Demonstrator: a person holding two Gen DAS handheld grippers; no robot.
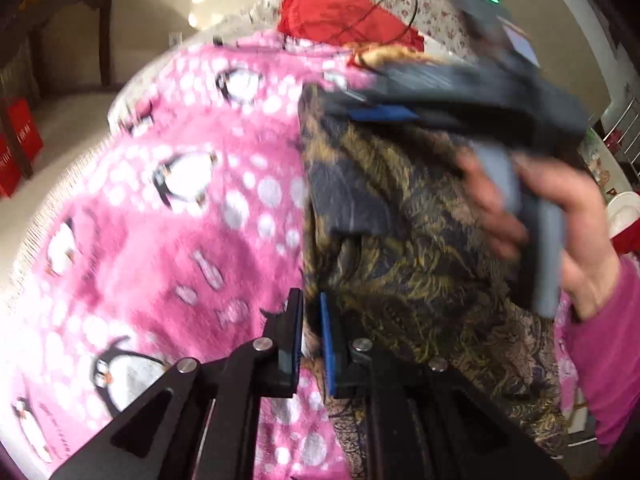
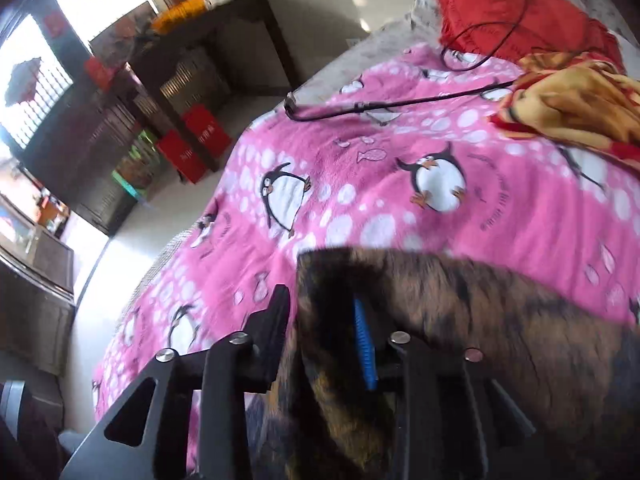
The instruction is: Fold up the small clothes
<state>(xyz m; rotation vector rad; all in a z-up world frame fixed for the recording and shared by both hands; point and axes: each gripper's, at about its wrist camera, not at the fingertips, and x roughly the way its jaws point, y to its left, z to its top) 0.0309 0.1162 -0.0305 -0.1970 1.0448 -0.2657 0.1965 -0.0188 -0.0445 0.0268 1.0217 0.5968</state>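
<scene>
the dark garment (image 1: pixel 420 248) is a brown-and-gold patterned cloth with black patches, the print feathery and streaked, soft with blur in both views. it hangs lifted above the pink penguin blanket (image 1: pixel 168 208), pinched at two spots. the left gripper (image 1: pixel 311 340) is clamped narrow on the cloth's lower edge, fabric squeezed between the black finger and the blue-padded one. up higher, the right gripper (image 1: pixel 360 110) bites the top corner of the same cloth, the person's right hand (image 1: pixel 560 232) wrapped round its grey handle, pink sleeve at the wrist. in the right wrist view the right gripper (image 2: pixel 320 316) has the cloth bunched thick between its fingers, the blue pad (image 2: pixel 362 344) pressed into the folds, and the garment (image 2: pixel 480 340) spilling off to the right.

edges now: the garment's left edge runs nearly straight down in the left wrist view, from the top grip to the bottom one. the blanket stretches broad and flat to the left, with a black cable (image 2: pixel 400 106) lying across its far part, a yellow-and-red blanket (image 2: pixel 572 100) crumpled at the far right, and a red cushion (image 2: pixel 512 12) beyond. past the bed's edge there is pale floor, a dark table (image 2: pixel 240 40) and red boxes (image 2: pixel 196 148).

writing: the red boxes carry pale lettering, and curved text sits beside a penguin on the blanket, both too small to read.
</scene>
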